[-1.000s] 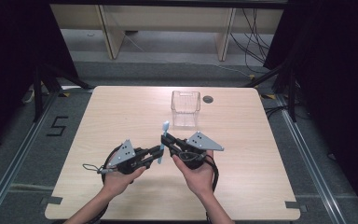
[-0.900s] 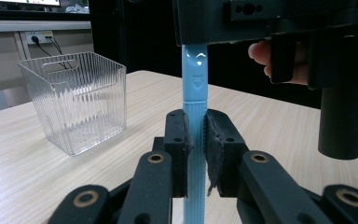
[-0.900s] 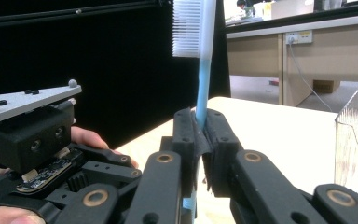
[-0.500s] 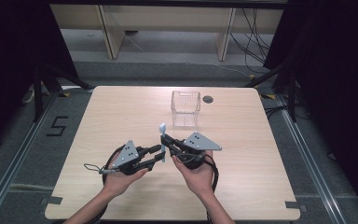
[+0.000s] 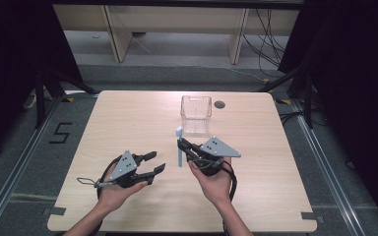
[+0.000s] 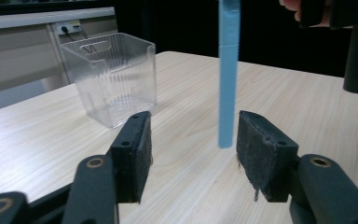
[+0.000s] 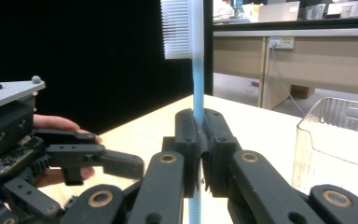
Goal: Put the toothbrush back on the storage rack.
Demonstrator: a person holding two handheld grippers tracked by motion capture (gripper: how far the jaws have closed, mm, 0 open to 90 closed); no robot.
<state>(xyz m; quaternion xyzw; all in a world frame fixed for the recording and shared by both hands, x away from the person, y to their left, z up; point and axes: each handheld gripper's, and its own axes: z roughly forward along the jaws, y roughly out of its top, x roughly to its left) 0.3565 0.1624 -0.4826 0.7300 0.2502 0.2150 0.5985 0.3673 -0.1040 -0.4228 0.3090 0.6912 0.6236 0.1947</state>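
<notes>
Item in hand: a blue toothbrush (image 5: 179,147), at the centre of the high view, just below the clear container (image 5: 196,114).
Long axis: upright in the right gripper view, white bristle head (image 7: 177,28) at the top of the frame, handle running down and out past the bottom edge. In the high view it reads as a short near-vertical stick, head toward the container.
Holder: the right gripper (image 5: 183,145), centre-right of the high view.
Right gripper fingers: pressed together on the toothbrush handle, pads meeting on either side of the stem with no gap visible; the grip sits on the middle of the handle.
Left gripper position: the left gripper (image 5: 152,162) lies lower left of centre in the high view, pointing right and slightly up toward the brush, apart from it.
Left gripper fingers: spread wide and empty; in the left gripper view the two pads (image 6: 135,149) flank the lower end of the handle (image 6: 227,74), which hangs farther off and nearer the right-hand pad, touching neither.
Key relation: the free lower end of the handle lies ahead of the open left fingers, roughly on their line.
Container: stands on the table (image 5: 128,113) beyond the brush, open and apparently empty.
Judgement: the likely drop into the container would need the brush carried up-frame.
</notes>
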